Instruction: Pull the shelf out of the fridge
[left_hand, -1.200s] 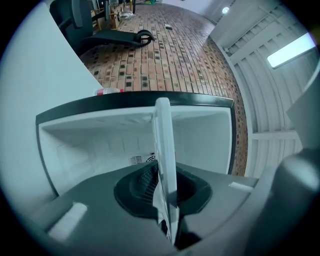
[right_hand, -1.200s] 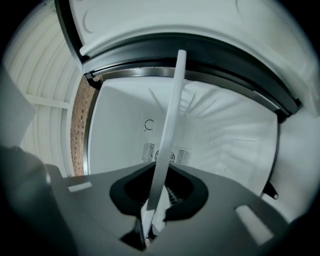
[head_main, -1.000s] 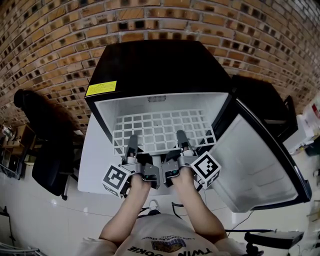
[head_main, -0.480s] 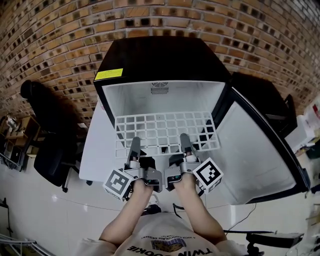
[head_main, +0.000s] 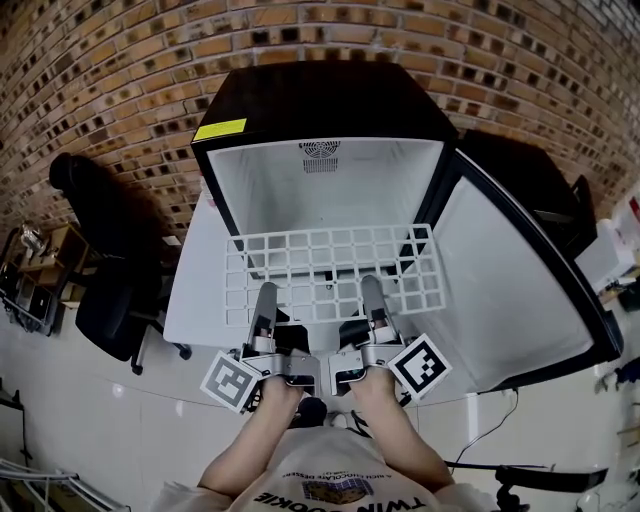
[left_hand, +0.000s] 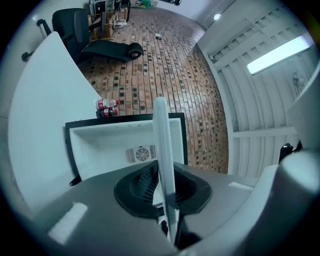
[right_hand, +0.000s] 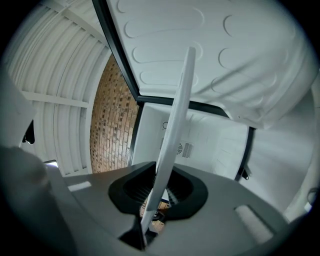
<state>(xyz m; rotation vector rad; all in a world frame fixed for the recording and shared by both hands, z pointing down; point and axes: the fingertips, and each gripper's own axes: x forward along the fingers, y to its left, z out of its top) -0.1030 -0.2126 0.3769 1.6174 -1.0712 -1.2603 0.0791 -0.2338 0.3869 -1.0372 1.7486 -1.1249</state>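
Note:
The white wire shelf (head_main: 330, 270) hangs level in front of the open black fridge (head_main: 320, 110), almost wholly outside its white interior. My left gripper (head_main: 265, 297) is shut on the shelf's near edge left of centre, and that edge (left_hand: 161, 135) runs upright between its jaws (left_hand: 167, 197). My right gripper (head_main: 372, 292) grips the same edge right of centre. The shelf edge (right_hand: 179, 110) sits between its jaws (right_hand: 154, 195), which are opening slightly while the pads still touch it.
The fridge door (head_main: 510, 290) stands swung open to the right. A white tabletop (head_main: 195, 290) lies left of the fridge, with a black office chair (head_main: 100, 290) beyond it. A brick wall (head_main: 120, 60) runs behind, and a cable (head_main: 480, 440) lies on the floor.
Both grippers have drawn back toward the person with the shelf, which has slid from mostly inside the fridge to almost entirely out in front of it.

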